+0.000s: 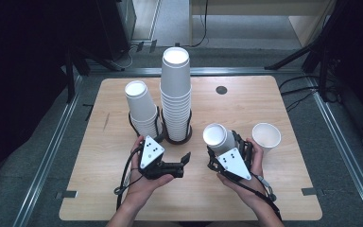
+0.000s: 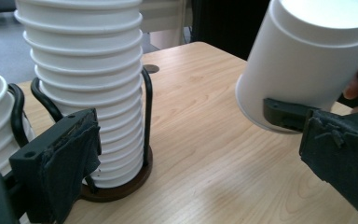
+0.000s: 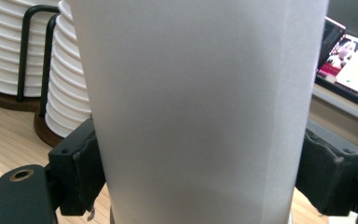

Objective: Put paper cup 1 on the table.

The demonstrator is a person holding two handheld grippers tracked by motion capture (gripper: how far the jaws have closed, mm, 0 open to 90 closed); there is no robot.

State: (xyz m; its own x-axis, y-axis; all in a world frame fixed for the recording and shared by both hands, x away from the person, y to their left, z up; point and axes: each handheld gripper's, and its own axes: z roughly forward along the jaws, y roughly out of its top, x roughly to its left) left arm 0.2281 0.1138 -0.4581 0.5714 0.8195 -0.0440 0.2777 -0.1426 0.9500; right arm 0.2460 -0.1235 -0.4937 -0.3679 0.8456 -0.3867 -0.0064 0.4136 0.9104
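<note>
My right gripper (image 1: 223, 145) is shut on a white paper cup (image 1: 216, 135) and holds it tilted just above the table. In the right gripper view its two pads press on the sides of that cup (image 3: 200, 107). My left gripper (image 1: 183, 163) lies to the left of the cup, points toward it and stands open with nothing between its jaws. In the left gripper view the held cup (image 2: 307, 60) hangs at the upper right, past the open left gripper (image 2: 196, 163), whose right pad (image 2: 340, 158) is below the cup.
Two stacks of white cups stand in black wire holders behind the grippers, a tall stack (image 1: 176, 94) and a shorter stack (image 1: 141, 106). A single open cup (image 1: 266, 136) stands to the right of my right hand. The wooden table (image 1: 123, 189) has a round hole (image 1: 221, 90) at the back.
</note>
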